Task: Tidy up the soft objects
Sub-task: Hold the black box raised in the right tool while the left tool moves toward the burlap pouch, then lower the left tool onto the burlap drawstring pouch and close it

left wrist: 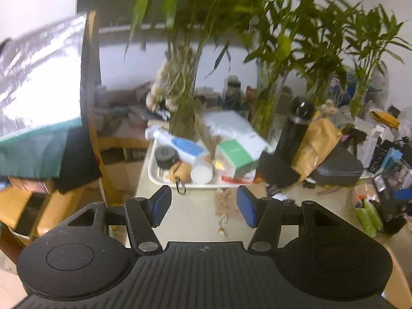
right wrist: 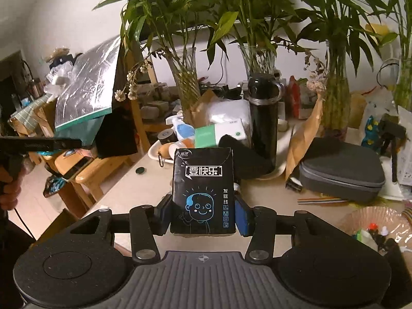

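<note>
Gripping a black tissue pack (right wrist: 203,190) between the blue pads, right gripper (right wrist: 203,215) angling downward, pack lifted clear above the counter (right wrist: 154,180) near its left edge. Reading "要快乐" in white across the pack, a blue cartoon face below, smaller writing too fine to read. Hovering open and empty over the counter, left gripper (left wrist: 203,206), just short of the white tray (left wrist: 154,177). Clutching that gripper's handle at the far left, a hand (right wrist: 9,190).
</note>
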`<state>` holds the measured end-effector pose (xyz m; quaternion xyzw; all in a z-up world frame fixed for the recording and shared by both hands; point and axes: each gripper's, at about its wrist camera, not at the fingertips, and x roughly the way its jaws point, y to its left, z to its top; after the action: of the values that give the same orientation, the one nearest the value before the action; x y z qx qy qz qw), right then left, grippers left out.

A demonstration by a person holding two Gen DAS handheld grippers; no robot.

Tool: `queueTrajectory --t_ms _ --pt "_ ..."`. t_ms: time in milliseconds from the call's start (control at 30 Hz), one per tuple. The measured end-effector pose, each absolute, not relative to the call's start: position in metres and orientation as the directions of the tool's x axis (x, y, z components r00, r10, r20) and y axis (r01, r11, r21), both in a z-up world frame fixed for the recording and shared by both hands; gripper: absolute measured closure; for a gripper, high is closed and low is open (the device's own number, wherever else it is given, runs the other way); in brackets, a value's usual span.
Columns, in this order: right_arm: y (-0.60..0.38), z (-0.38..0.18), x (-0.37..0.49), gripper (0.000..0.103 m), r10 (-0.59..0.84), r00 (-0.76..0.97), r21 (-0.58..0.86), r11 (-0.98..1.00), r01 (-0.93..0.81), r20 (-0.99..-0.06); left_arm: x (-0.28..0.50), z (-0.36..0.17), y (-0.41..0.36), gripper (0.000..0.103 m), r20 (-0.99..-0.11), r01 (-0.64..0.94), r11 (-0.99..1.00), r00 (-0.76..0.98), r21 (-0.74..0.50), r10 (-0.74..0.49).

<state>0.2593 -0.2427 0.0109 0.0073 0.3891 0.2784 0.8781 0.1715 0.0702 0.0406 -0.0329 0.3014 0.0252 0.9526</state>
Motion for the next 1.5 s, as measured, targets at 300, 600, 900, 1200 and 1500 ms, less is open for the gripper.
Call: queueTrajectory --t_ms 300,600,900,1200,1500 --pt "-0.24 0.012 0.255 0.051 0.499 0.551 0.224 0.842 -0.491 -0.669 0.157 -0.005 0.078 0.038 -0.662 -0.154 0.988 0.742 -0.013 0.107" --pt "-0.22 0.01 0.264 0.051 0.497 0.54 0.207 0.835 -0.509 -0.679 0.164 -0.018 0.084 0.037 -0.656 -0.109 0.994 0.75 -0.003 0.08" --pt "-0.227 0.01 0.26 0.051 0.493 0.55 0.202 0.839 -0.505 -0.675 0.193 -0.037 0.081 0.037 -0.669 -0.062 0.998 0.742 -0.021 0.032" --pt "-0.229 0.008 0.262 0.051 0.483 0.548 0.195 0.844 -0.5 -0.683 0.241 -0.069 0.072 0.037 -0.688 0.012 0.999 0.725 -0.036 -0.034" --pt "-0.224 0.008 0.264 0.051 0.493 0.538 0.19 0.832 -0.521 -0.684 0.285 -0.103 0.073 0.037 -0.714 0.059 0.997 0.695 -0.057 -0.081"
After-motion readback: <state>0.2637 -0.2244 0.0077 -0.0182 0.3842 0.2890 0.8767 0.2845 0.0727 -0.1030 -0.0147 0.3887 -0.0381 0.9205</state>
